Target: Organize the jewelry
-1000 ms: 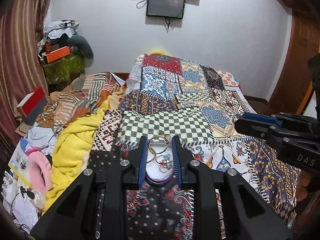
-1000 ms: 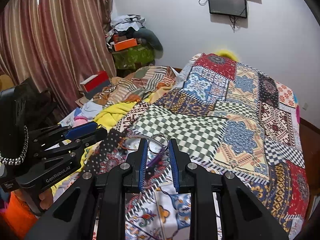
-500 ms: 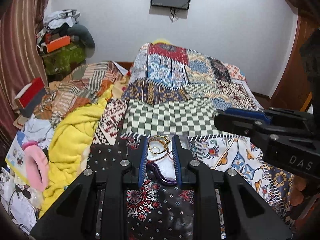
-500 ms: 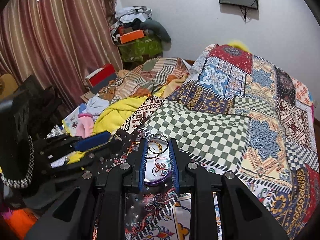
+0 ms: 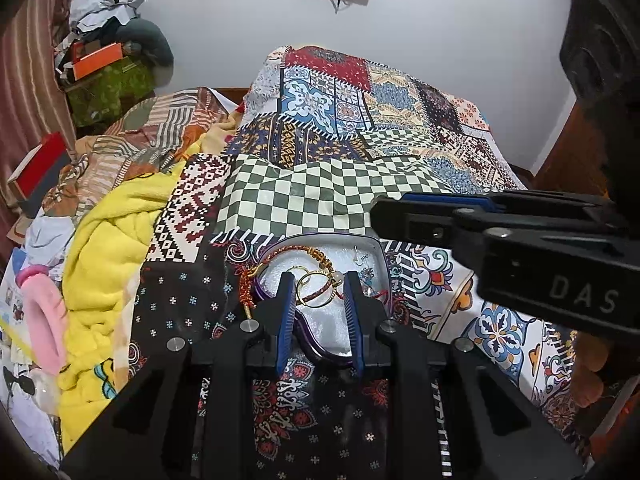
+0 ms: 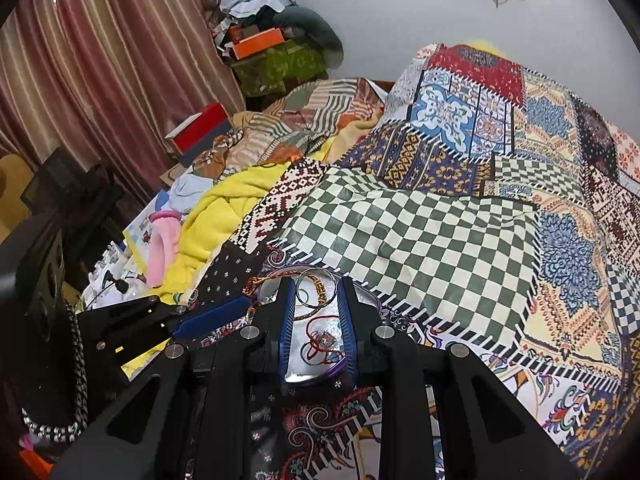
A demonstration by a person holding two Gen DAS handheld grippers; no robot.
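A purple-rimmed tray (image 5: 377,249) with white lining lies on the patchwork bedspread (image 5: 328,196). It holds a red-and-gold cord (image 5: 280,254) draped over its left rim, small earrings (image 5: 364,270) and a red thread bracelet (image 6: 320,338). My left gripper (image 5: 319,279) hangs over the tray, shut on a gold bangle (image 5: 301,286) held across its width. My right gripper (image 6: 316,282) is over the same tray (image 6: 334,371) from the other side, shut on a silver bangle (image 6: 316,268). Each gripper shows in the other's view: the right gripper (image 5: 400,216) at the right, the left gripper (image 6: 224,312) at the left.
A yellow blanket (image 5: 112,248) and a pink pouch (image 5: 40,312) lie left of the tray. A red box (image 6: 200,128) and piled clothes sit by the striped curtain (image 6: 100,60). A person's hand (image 5: 588,368) grips the right tool. The checked patch (image 6: 400,232) lies beyond the tray.
Both grippers have come down and closer to the tray, each still holding its bangle. The right gripper has moved in toward the left one, and the tray now sits under both.
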